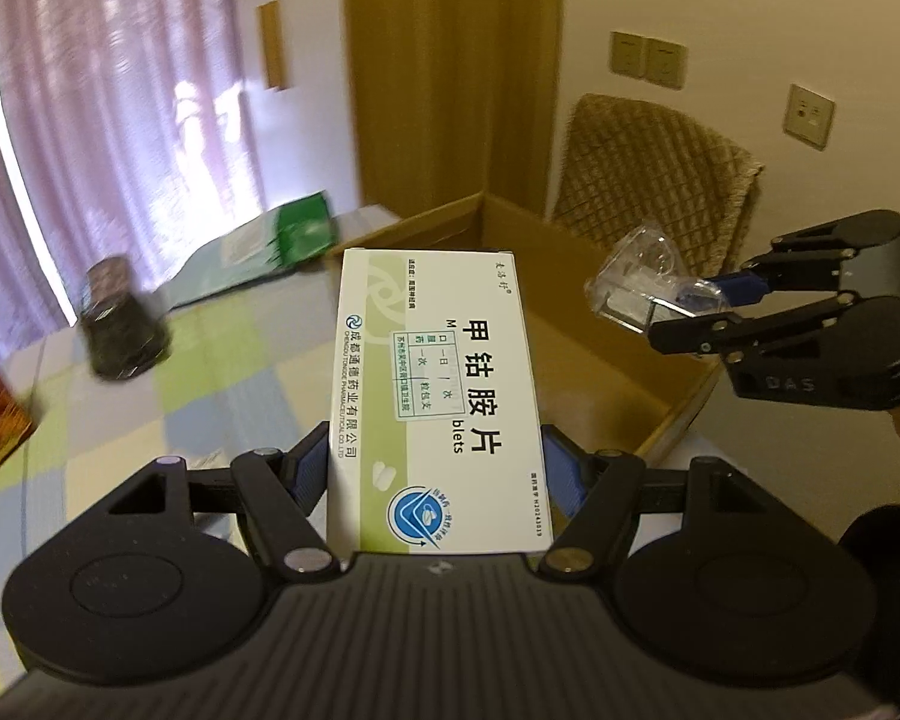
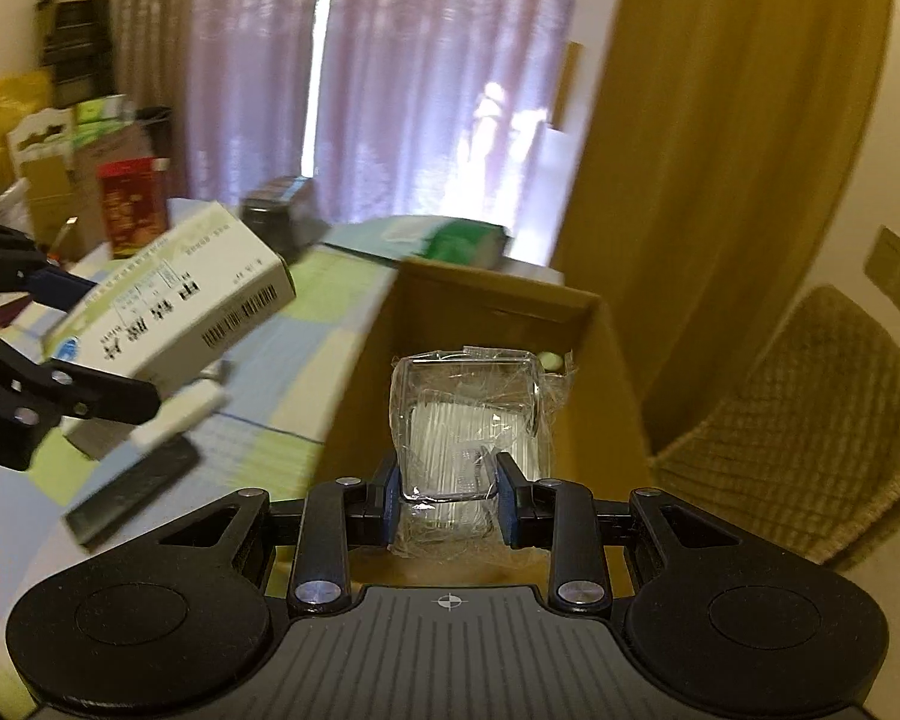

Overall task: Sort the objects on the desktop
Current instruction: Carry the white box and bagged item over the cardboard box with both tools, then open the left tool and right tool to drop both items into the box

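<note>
White medicine box (image 1: 435,402) pinched in left gripper (image 1: 435,468); right gripper (image 2: 447,495) pinches clear plastic packet (image 2: 468,420) above cardboard box (image 2: 606,372).

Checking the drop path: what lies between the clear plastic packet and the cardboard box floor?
Nothing, in the right wrist view: clear plastic packet hangs over the open cardboard box.

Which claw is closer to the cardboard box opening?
Right. The right claw holds the clear packet over the cardboard box; the left claw, holding the medicine box, is beside it.

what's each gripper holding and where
Left hand-held gripper clamps the medicine box by its long sides; right hand-held gripper pinches the clear plastic packet's near end.
</note>
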A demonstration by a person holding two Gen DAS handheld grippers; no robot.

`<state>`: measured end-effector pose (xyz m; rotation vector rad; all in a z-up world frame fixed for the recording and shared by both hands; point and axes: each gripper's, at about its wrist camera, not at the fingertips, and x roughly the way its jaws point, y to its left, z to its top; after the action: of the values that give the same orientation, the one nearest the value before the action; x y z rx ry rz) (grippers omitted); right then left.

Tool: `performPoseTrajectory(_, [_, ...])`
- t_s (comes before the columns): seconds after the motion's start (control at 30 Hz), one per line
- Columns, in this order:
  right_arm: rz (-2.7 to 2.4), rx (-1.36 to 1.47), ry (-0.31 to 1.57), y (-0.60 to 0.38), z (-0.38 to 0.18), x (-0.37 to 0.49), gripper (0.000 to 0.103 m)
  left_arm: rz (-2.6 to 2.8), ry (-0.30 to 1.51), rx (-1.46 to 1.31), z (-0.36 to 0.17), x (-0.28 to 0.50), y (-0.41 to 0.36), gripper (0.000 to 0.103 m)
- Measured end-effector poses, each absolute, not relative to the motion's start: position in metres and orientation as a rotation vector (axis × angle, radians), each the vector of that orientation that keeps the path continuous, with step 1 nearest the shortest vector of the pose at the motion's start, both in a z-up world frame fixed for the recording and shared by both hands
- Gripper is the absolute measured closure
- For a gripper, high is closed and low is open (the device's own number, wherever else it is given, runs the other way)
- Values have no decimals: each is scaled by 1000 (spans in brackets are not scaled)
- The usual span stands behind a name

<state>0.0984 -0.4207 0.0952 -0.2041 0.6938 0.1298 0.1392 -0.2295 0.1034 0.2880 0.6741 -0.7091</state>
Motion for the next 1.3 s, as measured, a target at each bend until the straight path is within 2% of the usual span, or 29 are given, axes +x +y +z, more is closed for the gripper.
performPoseTrajectory(0.5, [89,-126,778,-468,60,126,73,-832,719,364,74,186,-328,36])
performPoseTrajectory(1.3, [81,-95,818,-478,35,142,73,-839,784,418,39,206,-355,36])
